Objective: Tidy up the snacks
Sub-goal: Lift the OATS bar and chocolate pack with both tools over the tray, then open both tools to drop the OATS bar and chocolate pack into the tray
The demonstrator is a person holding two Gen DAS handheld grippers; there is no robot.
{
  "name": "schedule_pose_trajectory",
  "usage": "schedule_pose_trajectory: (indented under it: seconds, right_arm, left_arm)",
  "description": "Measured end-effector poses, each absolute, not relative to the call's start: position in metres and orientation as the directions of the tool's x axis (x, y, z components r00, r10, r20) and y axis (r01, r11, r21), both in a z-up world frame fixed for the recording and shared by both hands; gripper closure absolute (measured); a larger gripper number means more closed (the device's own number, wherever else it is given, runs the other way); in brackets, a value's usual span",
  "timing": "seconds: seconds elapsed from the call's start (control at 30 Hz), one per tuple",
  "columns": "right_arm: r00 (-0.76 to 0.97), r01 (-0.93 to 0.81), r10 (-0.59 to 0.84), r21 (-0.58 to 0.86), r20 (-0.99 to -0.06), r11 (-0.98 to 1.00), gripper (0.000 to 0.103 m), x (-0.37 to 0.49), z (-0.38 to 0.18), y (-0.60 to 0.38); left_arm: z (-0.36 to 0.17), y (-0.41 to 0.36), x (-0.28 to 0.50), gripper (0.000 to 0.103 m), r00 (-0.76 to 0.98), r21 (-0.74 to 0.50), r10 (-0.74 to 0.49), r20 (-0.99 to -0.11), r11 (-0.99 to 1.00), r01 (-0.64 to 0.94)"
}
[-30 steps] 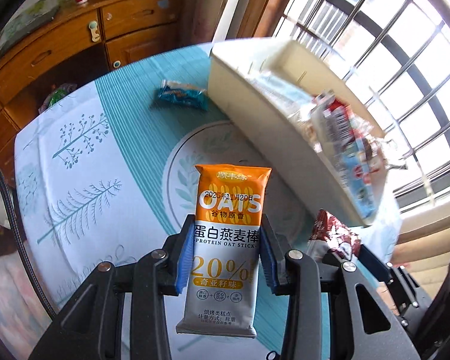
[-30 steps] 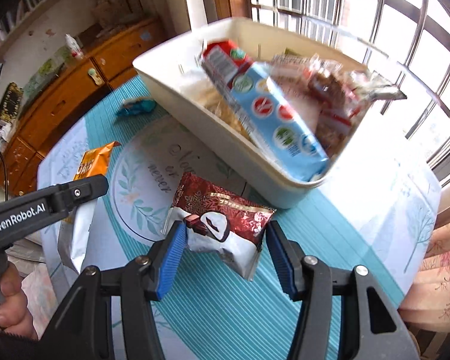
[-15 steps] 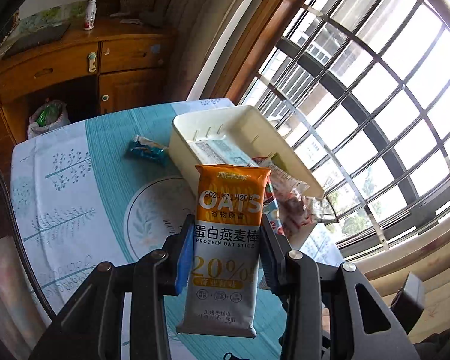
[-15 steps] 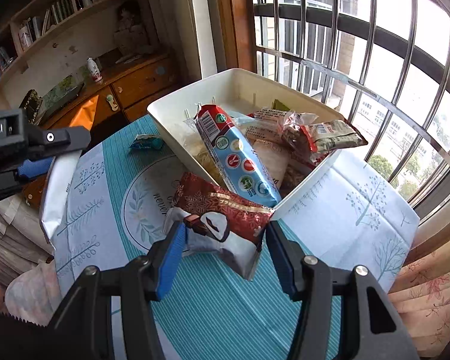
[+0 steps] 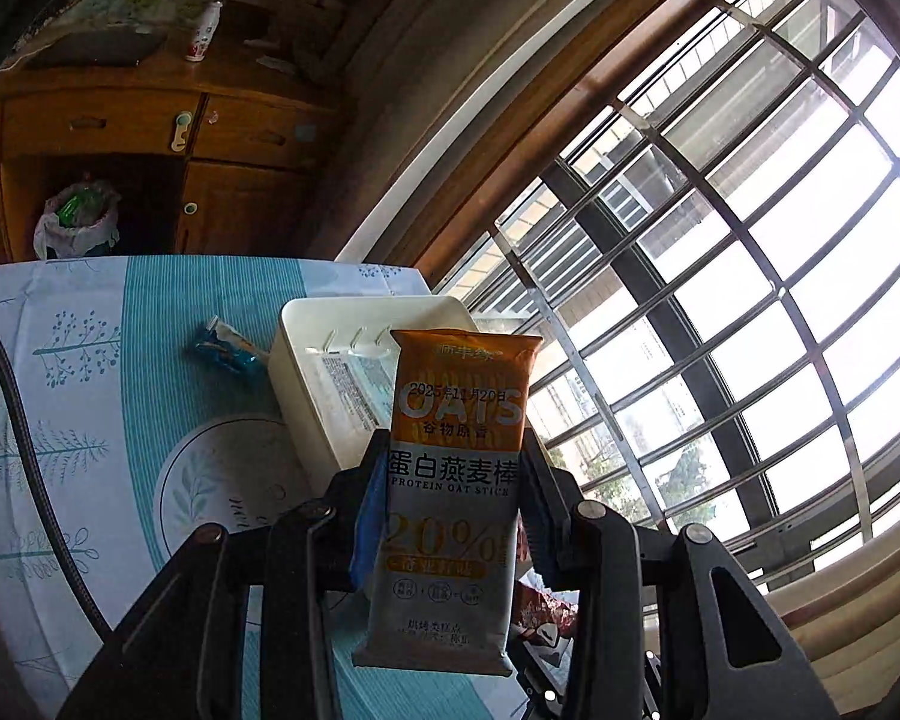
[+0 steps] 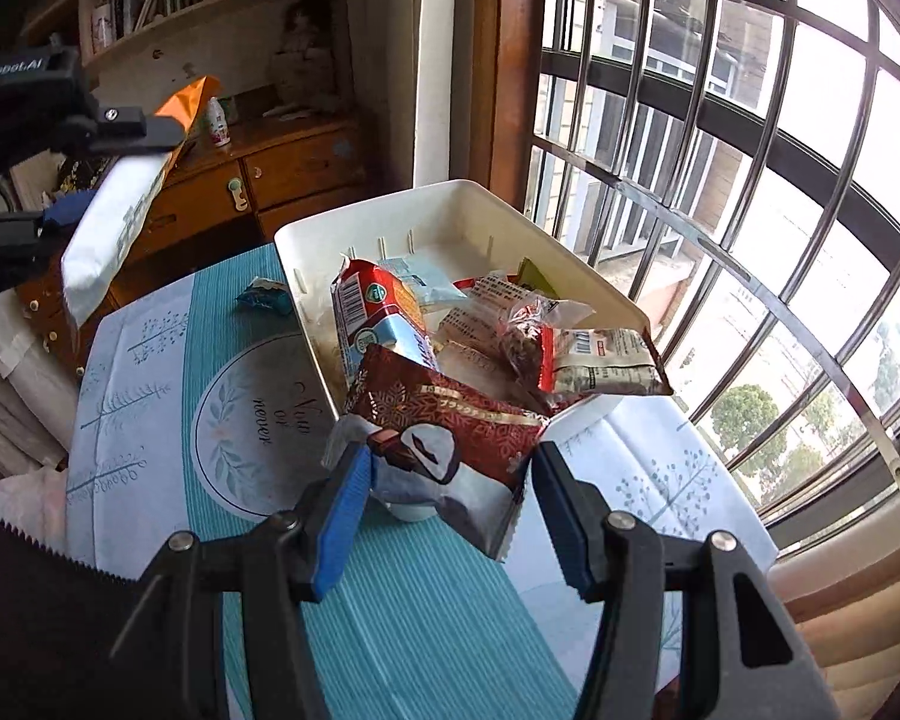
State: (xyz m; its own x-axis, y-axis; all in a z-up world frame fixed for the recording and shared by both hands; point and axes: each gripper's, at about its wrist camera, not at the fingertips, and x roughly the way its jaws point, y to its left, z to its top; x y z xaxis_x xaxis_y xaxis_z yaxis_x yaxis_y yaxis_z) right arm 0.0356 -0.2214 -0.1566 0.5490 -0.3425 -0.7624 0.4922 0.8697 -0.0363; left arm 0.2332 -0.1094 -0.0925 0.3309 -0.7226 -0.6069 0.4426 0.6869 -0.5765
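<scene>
While the left gripper [image 5: 453, 516] clamped the oat stick [image 5: 459, 480], the right gripper [image 6: 447, 501] pinched a red chocolate packet [image 6: 444, 438]. Both hung near the white bin [image 6: 576, 276]; dropping them in seemed next.

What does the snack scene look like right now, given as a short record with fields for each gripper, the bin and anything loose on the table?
left gripper: shut on orange and white oat stick packet, held upright in the air
right gripper: shut on dark red chocolate snack pouch, near the bin's front corner
white plastic bin: on the table, holding several wrapped snacks, including a blue and red packet
loose item: small blue wrapped snack on the teal patterned tablecloth, left of the bin
</scene>
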Motion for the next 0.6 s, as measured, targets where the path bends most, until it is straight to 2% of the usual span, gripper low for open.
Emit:
schedule_pose_trajectory:
  seconds: [0.33, 0.6]
  right_arm:
    - [0.593, 0.325, -0.277, -0.090, -0.756, 0.941, 0.047, 0.047, -0.154, -0.272]
    - [0.633, 0.171, -0.202, -0.119, -0.747, 0.978, 0.047, 0.058, -0.155, -0.305]
  left_arm:
    - [-0.084, -0.155, 0.244, 0.064, 0.416, -0.595, -0.698, -0.583, 0.715, 0.366]
    - [-0.095, -0.198, 0.254, 0.064, 0.445, -0.590, -0.667, -0.598, 0.742, 0.318]
